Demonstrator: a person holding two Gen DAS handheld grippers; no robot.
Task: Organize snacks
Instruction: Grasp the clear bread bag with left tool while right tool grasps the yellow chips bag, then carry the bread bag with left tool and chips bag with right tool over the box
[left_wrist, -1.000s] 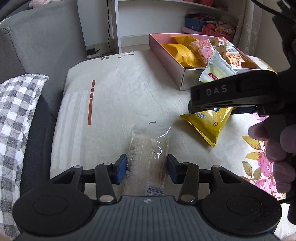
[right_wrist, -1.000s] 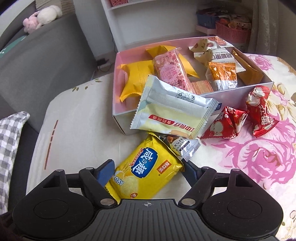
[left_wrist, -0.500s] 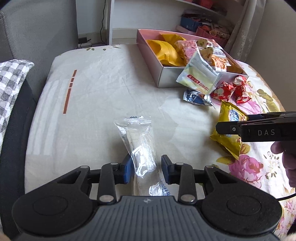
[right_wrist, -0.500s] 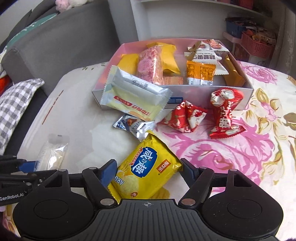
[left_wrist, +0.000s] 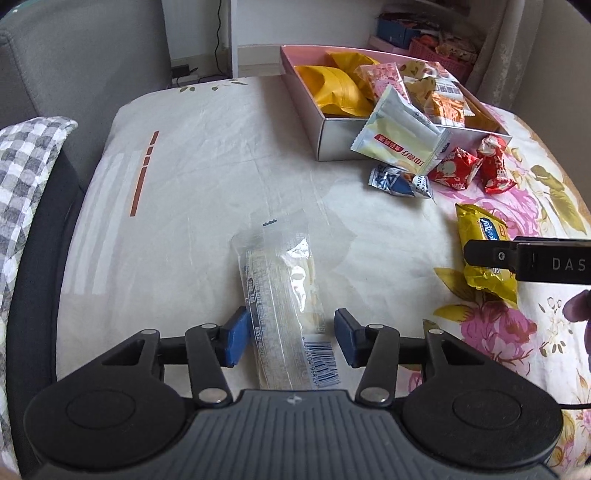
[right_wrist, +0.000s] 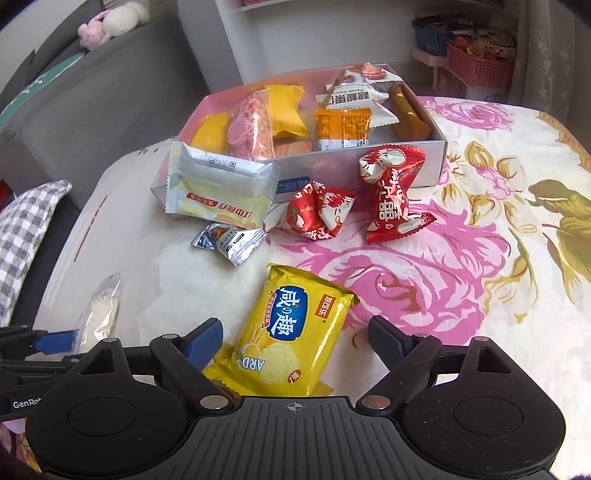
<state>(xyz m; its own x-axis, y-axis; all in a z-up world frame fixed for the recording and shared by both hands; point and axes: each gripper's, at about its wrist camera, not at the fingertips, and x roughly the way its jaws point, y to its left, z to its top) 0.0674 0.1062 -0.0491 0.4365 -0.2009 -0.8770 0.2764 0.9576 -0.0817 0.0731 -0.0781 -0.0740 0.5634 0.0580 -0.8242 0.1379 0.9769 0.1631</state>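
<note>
**A:** What do I have under the left gripper (left_wrist: 288, 332)?

**B:** The clear-wrapped wafer pack (left_wrist: 284, 295), flat on the pale cloth (left_wrist: 207, 177), its length running between the blue pads (left_wrist: 236, 332). The jaws have just been opening. I see a gap on the right side; the left pad sits just beside the wrapper, and I can't tell if it touches. I read it as loose, not clamped.

**A:** And the right gripper (right_wrist: 295, 341)?

**B:** Its jaws have just been opening too and stand wide. The yellow cracker pack (right_wrist: 295, 332) lies between them on the cloth, clear of both pads.

**A:** Where's the box?

**B:** The pink box (right_wrist: 424, 162) is farther back, holding yellow, pink and orange packets. A pale yellow-and-white packet (right_wrist: 221, 184) leans on its near wall. A small silver-blue sweet (right_wrist: 229, 240) and two red sweets (right_wrist: 321, 214) lie in front of the wall on the cloth.
</note>
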